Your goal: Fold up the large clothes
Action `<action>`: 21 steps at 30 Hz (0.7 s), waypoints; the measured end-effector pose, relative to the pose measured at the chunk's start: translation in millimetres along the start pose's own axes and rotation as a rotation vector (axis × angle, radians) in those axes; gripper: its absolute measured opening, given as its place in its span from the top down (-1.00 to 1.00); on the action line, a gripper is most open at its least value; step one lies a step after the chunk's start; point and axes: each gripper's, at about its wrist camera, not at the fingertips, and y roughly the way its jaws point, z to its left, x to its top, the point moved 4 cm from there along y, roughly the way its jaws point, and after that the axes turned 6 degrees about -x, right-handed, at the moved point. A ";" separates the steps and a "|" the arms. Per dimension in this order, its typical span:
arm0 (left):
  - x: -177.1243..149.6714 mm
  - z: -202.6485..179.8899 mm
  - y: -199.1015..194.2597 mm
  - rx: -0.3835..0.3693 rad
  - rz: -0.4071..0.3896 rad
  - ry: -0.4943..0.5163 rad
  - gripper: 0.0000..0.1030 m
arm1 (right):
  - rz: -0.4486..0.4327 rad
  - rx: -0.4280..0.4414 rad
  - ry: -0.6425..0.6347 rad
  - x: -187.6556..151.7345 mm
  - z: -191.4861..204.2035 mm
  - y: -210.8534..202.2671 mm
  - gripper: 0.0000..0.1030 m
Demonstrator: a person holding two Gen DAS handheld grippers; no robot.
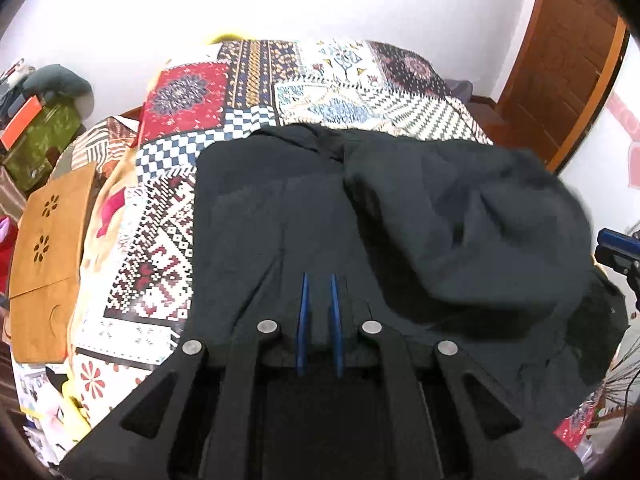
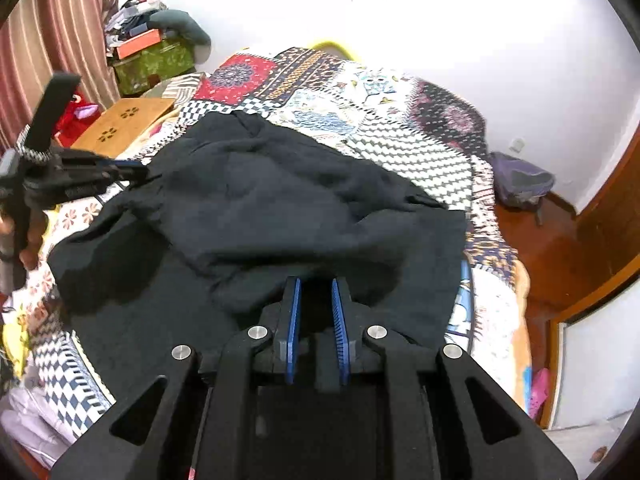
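A large black garment (image 1: pixel 400 216) lies spread on the patterned bedspread (image 1: pixel 240 92), with one part lifted and folded over toward the middle. My left gripper (image 1: pixel 319 278) has its blue fingers close together and pinches a fold of the black cloth. My right gripper (image 2: pixel 316 282) is shut on the garment's lifted edge (image 2: pixel 304 240) and holds it above the lower layer. In the right wrist view the left gripper (image 2: pixel 132 172) shows at the garment's left edge. In the left wrist view the right gripper (image 1: pixel 616 248) shows at the far right.
A low wooden table (image 1: pixel 48 236) stands left of the bed, with boxes and clutter (image 1: pixel 36 136) behind it. A wooden door (image 1: pixel 568 64) is at the right. A purple bag (image 2: pixel 520 180) lies on the floor by the bed's far right corner.
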 end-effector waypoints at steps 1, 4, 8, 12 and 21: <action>1.4 -0.7 -3.4 0.002 -0.007 0.004 0.81 | -0.003 0.000 0.000 1.2 -2.6 -1.9 0.72; 6.4 -10.5 -13.9 -0.001 -0.039 0.038 0.81 | -0.029 0.011 0.033 3.4 -9.1 -12.7 0.71; 15.0 -40.1 -20.1 -0.032 -0.073 0.095 0.76 | -0.062 -0.003 0.075 11.1 -11.1 -16.1 0.29; 17.7 -66.9 -3.5 -0.088 -0.067 0.117 0.32 | -0.093 -0.023 0.116 12.8 -7.4 -10.0 -0.18; -14.8 -78.0 74.9 -0.088 0.099 0.133 0.17 | 0.127 0.022 0.086 -18.5 14.4 67.6 -0.19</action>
